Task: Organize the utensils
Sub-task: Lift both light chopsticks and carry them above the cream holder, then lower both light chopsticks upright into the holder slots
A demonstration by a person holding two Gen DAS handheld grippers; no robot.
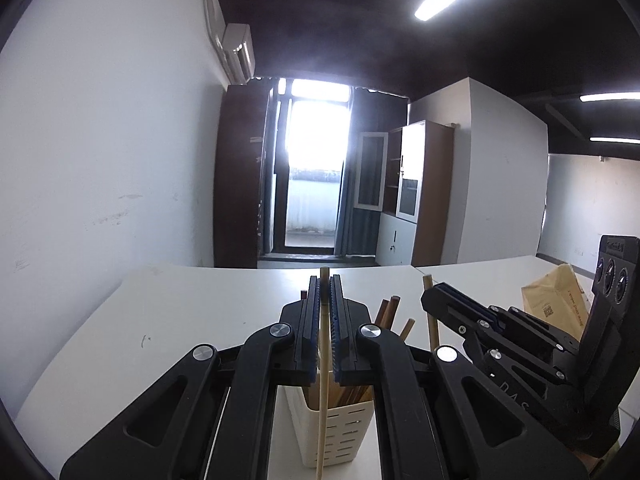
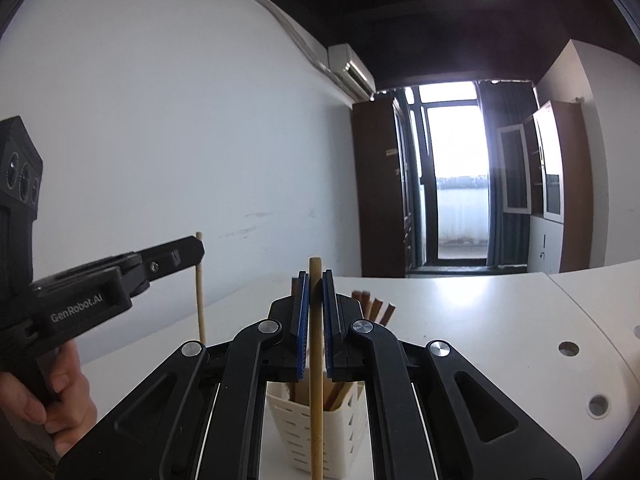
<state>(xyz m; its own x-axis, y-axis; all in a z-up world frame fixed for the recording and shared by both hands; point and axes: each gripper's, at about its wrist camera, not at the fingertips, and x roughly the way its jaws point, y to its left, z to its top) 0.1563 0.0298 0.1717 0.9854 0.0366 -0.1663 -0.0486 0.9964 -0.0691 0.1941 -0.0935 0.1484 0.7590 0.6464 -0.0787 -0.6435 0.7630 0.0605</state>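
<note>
Left gripper (image 1: 325,312) fingers clamp a pale thin wooden chopstick (image 1: 322,380); right gripper (image 2: 316,312) fingers clamp a darker bamboo chopstick (image 2: 316,360). Both lower ends cut off; white slotted plastic holder (image 2: 320,436) half hidden on white tabletop (image 2: 480,320).

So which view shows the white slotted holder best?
The right wrist view: the white slotted holder shows its rim, its front wall and the dark sticks inside, between the right gripper linkages. The left wrist view shows the same holder, though more of it is cut off by the left gripper.

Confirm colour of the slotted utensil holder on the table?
Cream-white plastic with rows of slots; the utensil holder shows best in the right wrist view.
</note>
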